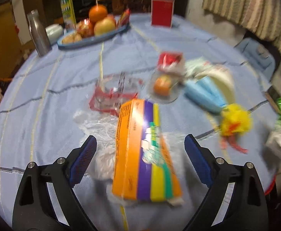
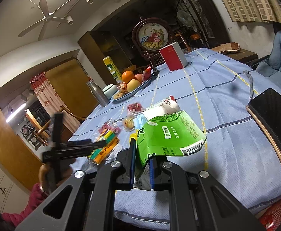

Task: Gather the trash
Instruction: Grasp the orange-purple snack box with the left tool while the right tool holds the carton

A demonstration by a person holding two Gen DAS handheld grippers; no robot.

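Spread wide, the left gripper [image 1: 140, 159] straddled the orange carton [image 1: 140, 154]; its crinkly wrap risked slipping. Right gripper [image 2: 142, 166] clenched the green packet [image 2: 167, 134].

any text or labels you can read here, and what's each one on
"B": big letter on the tall yellow-green box behind the fruit tray; its other letters are unclear.
Green packet in the right gripper: Chinese print and a barcode, too small to read.
Orange box between the left gripper's open jaws: print blurred.
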